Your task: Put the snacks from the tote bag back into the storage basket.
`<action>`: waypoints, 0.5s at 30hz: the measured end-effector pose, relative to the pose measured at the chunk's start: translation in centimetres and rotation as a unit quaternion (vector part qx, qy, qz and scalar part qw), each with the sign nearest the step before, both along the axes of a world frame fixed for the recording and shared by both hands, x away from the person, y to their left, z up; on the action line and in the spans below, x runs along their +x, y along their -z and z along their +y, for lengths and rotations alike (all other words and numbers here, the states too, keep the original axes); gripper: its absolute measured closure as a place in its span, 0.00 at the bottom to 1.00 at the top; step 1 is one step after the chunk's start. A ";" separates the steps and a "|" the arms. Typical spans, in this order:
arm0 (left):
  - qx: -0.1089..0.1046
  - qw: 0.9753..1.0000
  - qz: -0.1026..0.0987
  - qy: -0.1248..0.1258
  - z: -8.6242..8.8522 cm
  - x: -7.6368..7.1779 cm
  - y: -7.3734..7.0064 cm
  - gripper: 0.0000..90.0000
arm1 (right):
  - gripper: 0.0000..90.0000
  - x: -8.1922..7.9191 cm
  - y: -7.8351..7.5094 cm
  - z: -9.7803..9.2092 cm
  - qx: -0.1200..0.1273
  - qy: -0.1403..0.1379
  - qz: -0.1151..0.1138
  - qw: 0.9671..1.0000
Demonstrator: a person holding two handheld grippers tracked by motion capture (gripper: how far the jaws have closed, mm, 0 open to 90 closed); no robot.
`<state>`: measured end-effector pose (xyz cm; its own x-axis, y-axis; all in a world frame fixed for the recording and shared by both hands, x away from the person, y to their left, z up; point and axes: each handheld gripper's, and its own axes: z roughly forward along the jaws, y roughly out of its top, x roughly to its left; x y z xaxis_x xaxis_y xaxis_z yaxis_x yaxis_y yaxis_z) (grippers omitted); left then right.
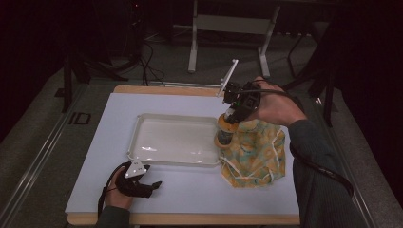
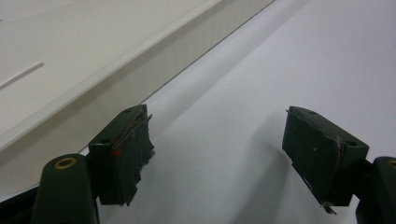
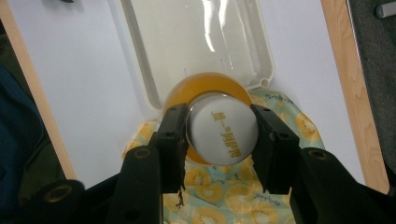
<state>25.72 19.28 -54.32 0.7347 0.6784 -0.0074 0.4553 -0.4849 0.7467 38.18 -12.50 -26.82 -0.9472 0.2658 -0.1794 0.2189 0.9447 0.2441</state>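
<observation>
High view: the right claw (image 1: pixel 227 124) grips a bottle (image 1: pixel 223 135) of orange drink by its white cap (image 3: pixel 223 134), holding it upright at the right end of the white tray (image 1: pixel 142 124), above the edge of a fruit-patterned cloth bag (image 1: pixel 256 156) lying on the counter (image 1: pixel 199 187). The left claw (image 1: pixel 154 186) rests on the counter just beside the tray's near rim, its jaws spread apart with nothing between them.
</observation>
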 end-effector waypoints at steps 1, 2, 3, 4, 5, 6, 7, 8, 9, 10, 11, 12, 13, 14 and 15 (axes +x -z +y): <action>0.000 1.000 0.000 0.000 0.0 0.0 0.0 0.26 | 0.65 0.0 0.0 0.1 0.002 -0.001 -0.001 1.000; 0.000 1.000 0.000 0.000 0.0 0.0 0.0 0.26 | 0.65 0.0 0.0 0.2 0.003 -0.001 -0.001 1.000; 0.000 1.000 0.000 0.000 0.0 0.0 0.0 0.26 | 0.65 -0.1 0.0 0.3 0.004 -0.001 0.000 1.000; 0.000 1.000 0.000 0.000 0.0 0.0 0.0 0.26 | 0.65 -0.1 0.0 0.3 0.004 -0.001 0.001 1.000; 0.000 1.000 0.000 0.000 0.0 0.0 0.0 0.26 | 0.65 -0.1 0.0 0.4 0.004 -0.003 0.002 1.000; 0.001 1.000 0.000 0.000 0.0 0.0 0.0 0.26 | 0.65 -0.2 0.0 0.5 0.003 -0.002 0.003 1.000; 0.000 1.000 0.000 0.000 0.0 0.0 0.0 0.26 | 0.65 -0.2 0.1 0.6 0.001 -0.004 0.002 1.000; 0.000 1.000 0.000 0.001 0.0 0.0 0.0 0.26 | 0.65 -0.3 0.1 0.7 0.001 -0.002 0.002 1.000; 0.001 1.000 0.000 0.000 0.0 0.0 0.0 0.26 | 0.65 -0.3 0.2 0.8 -0.001 -0.005 0.002 1.000; 0.000 1.000 0.000 0.000 0.0 0.0 0.0 0.26 | 0.65 -0.3 0.2 0.9 -0.001 -0.006 0.001 1.000; 0.000 1.000 0.000 0.000 0.0 0.0 0.0 0.26 | 0.65 -0.3 0.3 1.0 0.000 -0.007 0.001 1.000; 0.000 1.000 0.000 0.000 0.0 0.0 0.0 0.26 | 0.65 -0.3 0.4 1.1 -0.001 -0.005 0.001 1.000; 0.000 1.000 0.000 0.000 0.0 0.0 0.0 0.26 | 0.65 -0.2 0.4 1.2 -0.001 -0.007 0.002 1.000; 0.000 1.000 0.000 0.000 0.0 0.0 0.0 0.26 | 0.65 -0.2 0.5 1.3 -0.001 -0.008 0.002 1.000; 0.000 1.000 0.000 0.000 0.0 0.0 0.0 0.26 | 0.65 -0.2 0.6 1.4 -0.002 -0.009 0.002 1.000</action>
<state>25.72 19.29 -54.31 0.7350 0.6780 -0.0083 0.4554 -0.4845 0.7470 37.93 -11.12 -27.44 -0.9525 0.2476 -0.1771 0.2024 0.9496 0.2393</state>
